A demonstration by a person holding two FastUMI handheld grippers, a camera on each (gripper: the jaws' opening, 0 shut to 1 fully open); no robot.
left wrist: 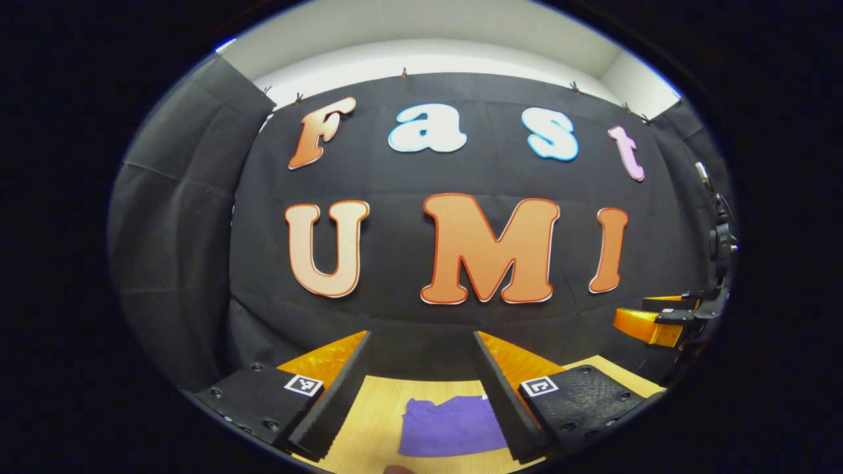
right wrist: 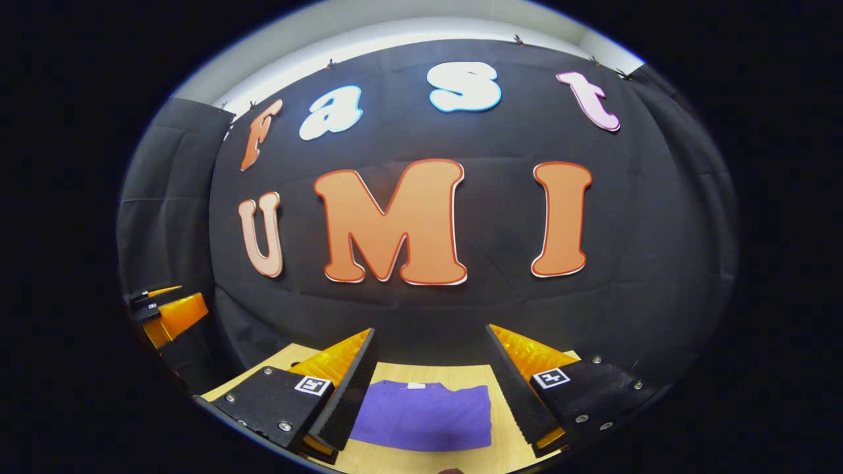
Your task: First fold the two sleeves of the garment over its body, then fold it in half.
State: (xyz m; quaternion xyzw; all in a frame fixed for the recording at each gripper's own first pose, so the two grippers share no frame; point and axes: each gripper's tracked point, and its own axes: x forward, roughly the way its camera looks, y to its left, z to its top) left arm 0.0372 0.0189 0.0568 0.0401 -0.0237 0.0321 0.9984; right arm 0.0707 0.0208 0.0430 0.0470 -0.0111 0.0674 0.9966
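The purple garment [right wrist: 425,416] lies folded on the worktop [right wrist: 507,434], long axis left-right, below and between both spread claws [left wrist: 421,388] [right wrist: 431,382], untouched.

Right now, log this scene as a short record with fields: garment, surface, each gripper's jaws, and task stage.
garment: purple garment, lying on the table as a compact rectangle, no sleeve sticking out
surface: light wooden table
left gripper: jaws open, raised above the garment, holding nothing
right gripper: jaws open, raised above the garment, holding nothing
contact: neither gripper touches the cloth
task stage: garment looks already folded; how many folds were made cannot be told
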